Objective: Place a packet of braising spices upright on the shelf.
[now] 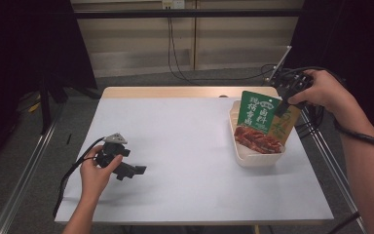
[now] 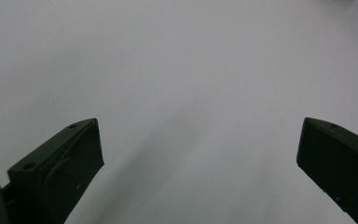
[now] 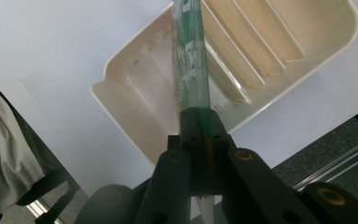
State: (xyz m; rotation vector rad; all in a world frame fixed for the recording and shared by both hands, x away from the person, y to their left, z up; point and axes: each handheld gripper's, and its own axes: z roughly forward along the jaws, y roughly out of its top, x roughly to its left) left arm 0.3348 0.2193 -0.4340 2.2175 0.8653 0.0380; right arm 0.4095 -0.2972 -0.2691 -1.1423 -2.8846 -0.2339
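Snack pouch (image 1: 261,122), green, held upright by its top corner in the right gripper's (image 1: 283,103) clamped jaws, hangs over the cream tray (image 1: 253,158) on the bench (image 1: 175,146). Lower it straight between the ribs before releasing. Left gripper (image 1: 126,169): jaws wide, empty.

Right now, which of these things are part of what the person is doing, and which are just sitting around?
In use:
- green food pouch, pinched in the right gripper
- cream tray, under the pouch

Idle:
- left gripper, open, low over the white table
- black cables on the floor behind
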